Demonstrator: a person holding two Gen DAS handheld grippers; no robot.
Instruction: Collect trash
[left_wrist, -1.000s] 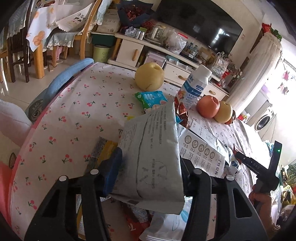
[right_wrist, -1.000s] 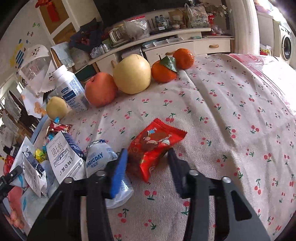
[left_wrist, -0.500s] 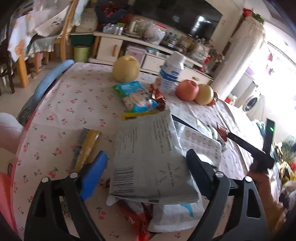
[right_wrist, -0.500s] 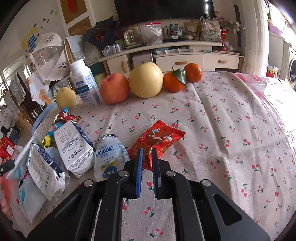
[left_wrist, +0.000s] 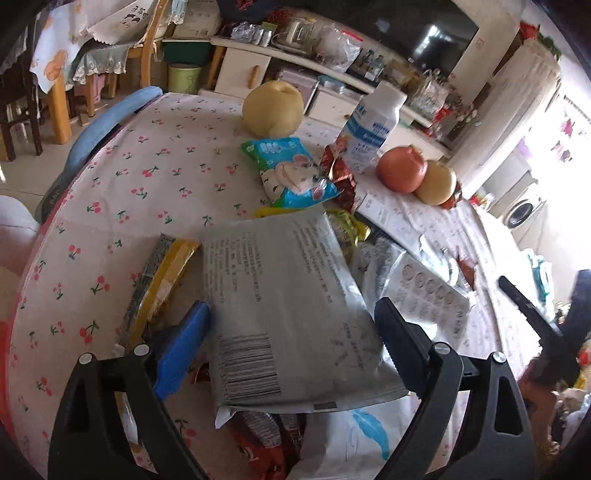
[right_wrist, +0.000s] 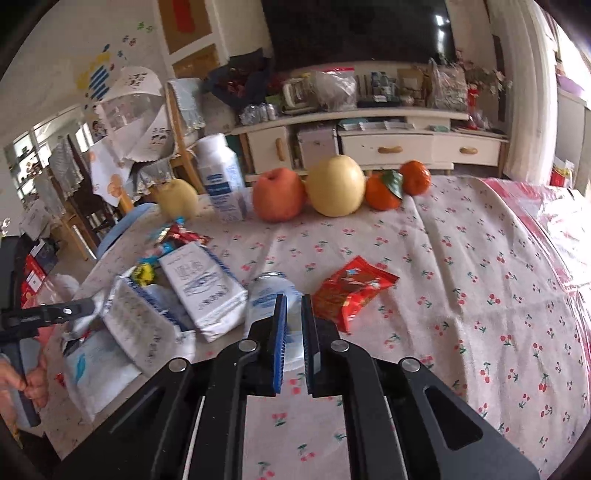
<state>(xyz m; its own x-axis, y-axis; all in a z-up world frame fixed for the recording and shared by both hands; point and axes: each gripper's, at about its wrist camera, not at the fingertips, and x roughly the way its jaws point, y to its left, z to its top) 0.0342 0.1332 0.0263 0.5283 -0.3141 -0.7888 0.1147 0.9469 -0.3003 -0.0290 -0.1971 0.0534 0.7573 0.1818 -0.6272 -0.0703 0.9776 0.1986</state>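
Directly between left tool (left_wrist: 291, 325) fingers: grey packet (left_wrist: 291, 317)

At the tabletop's (right_wrist: 461, 258) far edge stand a milk bottle (right_wrist: 219, 177), a red apple (right_wrist: 279, 199), a large pear (right_wrist: 336, 190) and two tangerines (right_wrist: 399, 184); a television (right_wrist: 354, 29) hangs beyond.

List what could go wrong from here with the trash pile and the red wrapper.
1. The right hand-held gripper is shut with nothing between its pads; the red wrapper lies on the tablecloth, so the pinch likely missed.
2. The left hand-held gripper stands open around the grey pouch atop the pile; it could slide off.
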